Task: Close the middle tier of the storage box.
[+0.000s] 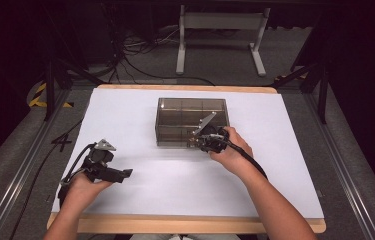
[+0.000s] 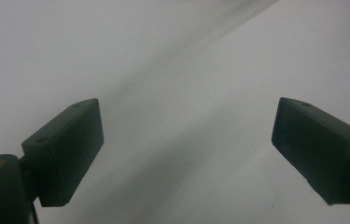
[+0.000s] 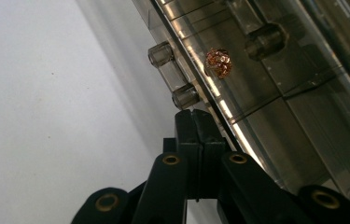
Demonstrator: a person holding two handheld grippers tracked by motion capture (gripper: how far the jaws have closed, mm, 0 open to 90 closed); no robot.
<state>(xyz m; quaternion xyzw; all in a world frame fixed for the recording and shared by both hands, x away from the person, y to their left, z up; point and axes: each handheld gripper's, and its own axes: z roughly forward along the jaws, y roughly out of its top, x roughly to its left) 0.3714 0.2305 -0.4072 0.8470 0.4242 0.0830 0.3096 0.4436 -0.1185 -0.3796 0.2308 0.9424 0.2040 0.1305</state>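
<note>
Two tools are in play, but just one is working: the right tool point(image 3: 196, 116) has its jaws pressed together with nothing visible between them, its tip right against the near front edge of the smoky clear plastic box point(image 1: 192, 120), just below two small latch nubs point(image 3: 172, 74) on that edge. From where I stand it looks as if the lid catch is being worked; I would keep the closed tip low against the seam and lever gently, since the box is light and could slide away across the sheet if pushed rather than pried. A small coppery, crinkled bead point(image 3: 218, 62) sits inside the box, just behind its front wall, and might roll if the box is jolted. The left tool point(image 1: 106, 167) rests well to the left of the box and nearer the person, jaws spread wide over bare sheet, gripping nothing; bringing it over to steady the box's left side would likely help. The worktop point(image 1: 125, 115) is covered in plain white with a wooden rim showing around it. Beyond the box the room is dark, with grey floor, loose black cables and a white metal stand point(image 1: 220, 30).
</note>
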